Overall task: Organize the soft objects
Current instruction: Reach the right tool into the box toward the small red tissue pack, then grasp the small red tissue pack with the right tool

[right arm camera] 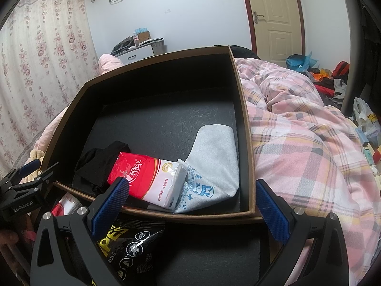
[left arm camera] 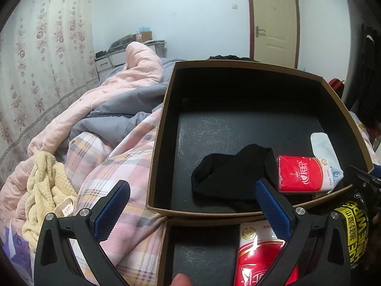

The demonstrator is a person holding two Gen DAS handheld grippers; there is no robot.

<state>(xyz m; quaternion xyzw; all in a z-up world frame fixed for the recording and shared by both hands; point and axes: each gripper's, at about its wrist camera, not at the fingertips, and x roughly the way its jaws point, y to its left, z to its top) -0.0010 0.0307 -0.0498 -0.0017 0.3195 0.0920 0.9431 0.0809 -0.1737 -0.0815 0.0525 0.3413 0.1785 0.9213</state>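
Plaid bedding [right arm camera: 309,147] flanks box [right arm camera: 245,124] holding black sock [left arm camera: 228,174].

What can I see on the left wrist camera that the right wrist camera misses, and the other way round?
Left wrist only: the cream knitted cloth on the plaid quilt, outside the box, and most of the black sock. Right wrist only: the grey pouch nearly whole, and clutter beyond the bed. Both show the dark box, the red tissue pack inside it, the black wipes pack, and each open tool: left, right.

A home bedroom: rumpled quilt [right arm camera: 309,143], floral curtain [right arm camera: 42,59], door [right arm camera: 276,16].
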